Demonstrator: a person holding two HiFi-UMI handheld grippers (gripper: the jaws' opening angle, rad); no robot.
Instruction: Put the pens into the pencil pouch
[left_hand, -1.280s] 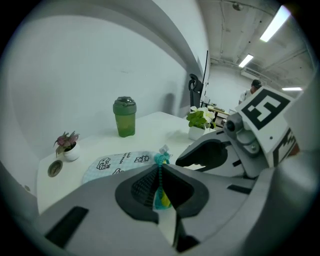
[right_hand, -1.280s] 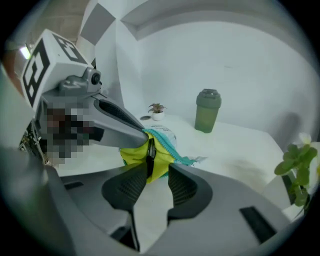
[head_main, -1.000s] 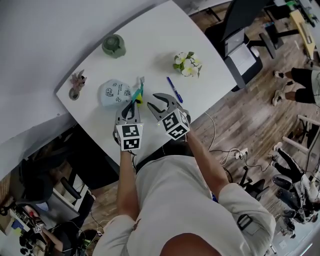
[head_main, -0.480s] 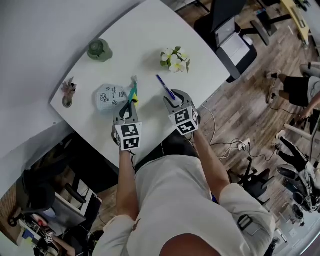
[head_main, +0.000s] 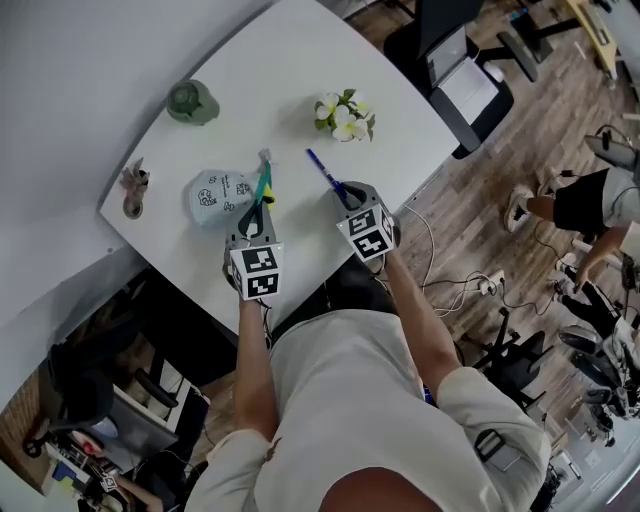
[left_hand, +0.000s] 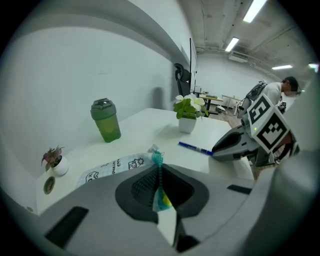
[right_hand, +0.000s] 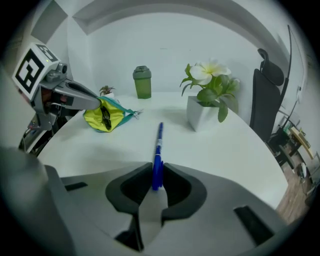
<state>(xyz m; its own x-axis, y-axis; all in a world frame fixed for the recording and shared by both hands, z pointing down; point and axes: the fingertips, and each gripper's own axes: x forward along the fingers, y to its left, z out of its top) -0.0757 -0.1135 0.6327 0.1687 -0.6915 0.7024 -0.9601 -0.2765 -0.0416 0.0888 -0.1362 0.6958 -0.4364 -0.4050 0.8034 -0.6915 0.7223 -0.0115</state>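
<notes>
My right gripper (right_hand: 157, 175) has just been closing and is now clamped on the near end of the blue pen (right_hand: 159, 145), which lies flat on the white table (head_main: 280, 90) and points away from me. The right gripper view shows the pads pinching the barrel; from my head camera, that end of the pen is hidden under the gripper's nose. My left gripper (left_hand: 160, 187) is clenched on the teal zipper edge of the pouch (left_hand: 112, 167), which lies on the table to the left of the pen and apart from it. The left gripper view shows only the pouch's pale printed outside. The right gripper view looks into its open mouth, with yellow lining and something dark at the opening that I cannot make out. Past the pouch stands a green bottle (head_main: 192, 101), and a small plant (head_main: 133, 185) sits near the table's left edge. A flower pot (right_hand: 205, 112) stands just right of the pen's far end. A dark chair (right_hand: 267, 100) stands beyond the table on the right.
</notes>
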